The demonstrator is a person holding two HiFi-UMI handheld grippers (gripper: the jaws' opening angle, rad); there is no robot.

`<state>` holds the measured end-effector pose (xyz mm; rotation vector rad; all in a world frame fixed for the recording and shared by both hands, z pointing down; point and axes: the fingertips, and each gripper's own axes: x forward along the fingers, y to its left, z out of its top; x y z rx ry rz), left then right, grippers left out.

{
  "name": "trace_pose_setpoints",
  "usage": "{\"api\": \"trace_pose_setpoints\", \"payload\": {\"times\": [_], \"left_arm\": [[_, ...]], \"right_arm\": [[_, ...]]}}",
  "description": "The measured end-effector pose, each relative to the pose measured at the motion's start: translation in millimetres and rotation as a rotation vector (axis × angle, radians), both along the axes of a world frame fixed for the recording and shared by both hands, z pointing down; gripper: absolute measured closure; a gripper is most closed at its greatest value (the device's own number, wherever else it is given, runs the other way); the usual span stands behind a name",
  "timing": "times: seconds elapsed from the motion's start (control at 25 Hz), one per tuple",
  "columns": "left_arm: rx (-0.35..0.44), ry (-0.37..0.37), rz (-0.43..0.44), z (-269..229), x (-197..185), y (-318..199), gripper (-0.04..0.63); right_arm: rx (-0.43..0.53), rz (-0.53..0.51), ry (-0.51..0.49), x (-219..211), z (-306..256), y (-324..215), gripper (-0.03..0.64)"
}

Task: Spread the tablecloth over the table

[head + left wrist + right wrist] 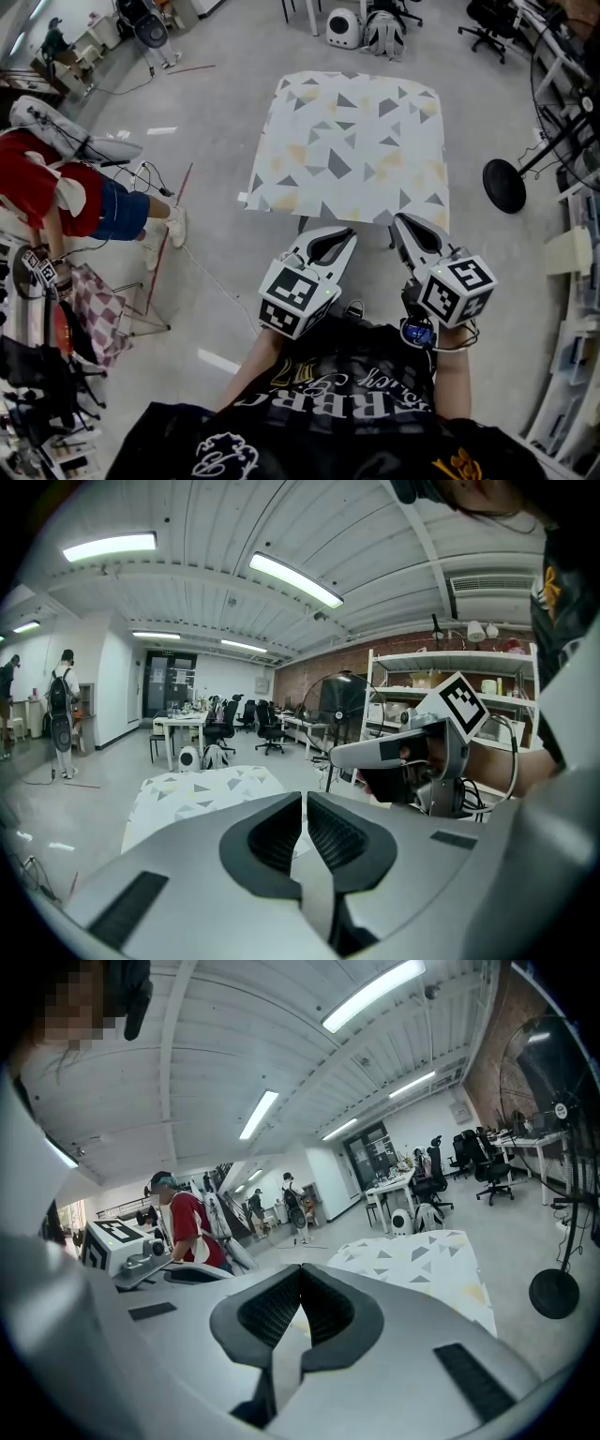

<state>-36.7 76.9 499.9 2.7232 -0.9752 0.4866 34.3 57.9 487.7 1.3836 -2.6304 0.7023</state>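
The tablecloth (349, 145), white with grey and yellow triangles, lies flat over the table (302, 225) and covers its whole top, right out to all four corners. The left gripper (342, 235) and right gripper (403, 221) are held side by side near the person's chest, short of the cloth's near edge and apart from it. Each has its jaws pressed together with nothing between them. A fan's round base (504, 185) stands on the floor off the right edge.

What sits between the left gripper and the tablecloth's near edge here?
Nothing. In the head view, only a sliver of bare floor separates the shut, empty left gripper from the tablecloth.
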Motion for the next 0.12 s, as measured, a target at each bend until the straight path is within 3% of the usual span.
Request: {"api": "trace_pose_setpoints", "payload": {"times": [0.12], "left_arm": [[-0.004, -0.001, 0.003, 2.5, 0.1, 0.0, 0.563]], "right_arm": [[-0.006, -0.003, -0.002, -2.6, 2.2, 0.6, 0.601]]}}
